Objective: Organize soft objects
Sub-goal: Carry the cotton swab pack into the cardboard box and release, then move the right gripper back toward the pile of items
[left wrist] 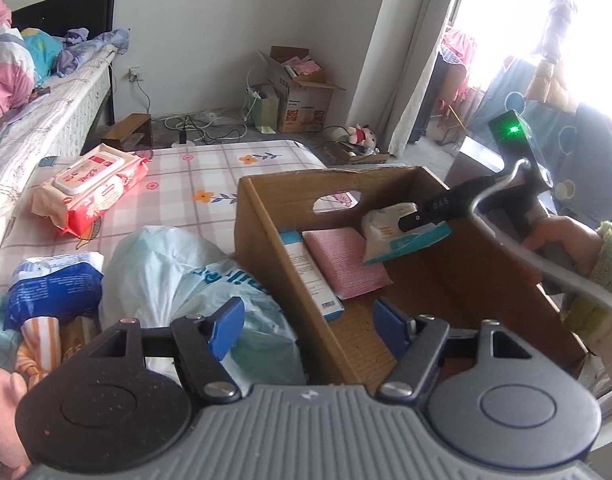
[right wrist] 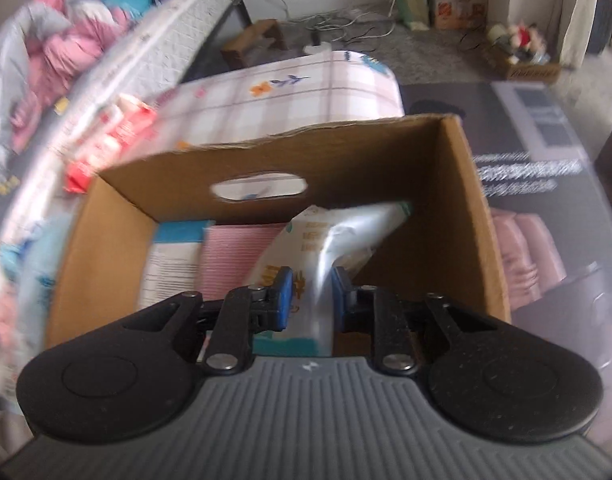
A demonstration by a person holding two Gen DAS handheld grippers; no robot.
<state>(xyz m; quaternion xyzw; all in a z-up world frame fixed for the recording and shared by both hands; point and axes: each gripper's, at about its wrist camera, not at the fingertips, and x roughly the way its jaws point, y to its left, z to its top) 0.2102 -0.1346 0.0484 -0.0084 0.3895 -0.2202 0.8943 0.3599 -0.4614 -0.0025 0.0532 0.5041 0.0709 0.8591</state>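
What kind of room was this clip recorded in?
Most likely a bedroom in a home: a bed heaped with bedding runs along the wall, a lower mattress with a plaid floral sheet holds a cardboard box, and a plush toy lies on the floor.

Left gripper (left wrist: 308, 326) jaws apart, empty, right gripper (right wrist: 312, 298) pinching, tilted downward

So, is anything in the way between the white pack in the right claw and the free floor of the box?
Nothing visible. The white pack hangs inside the cardboard box; the pink pad lies left of the bare floor below.
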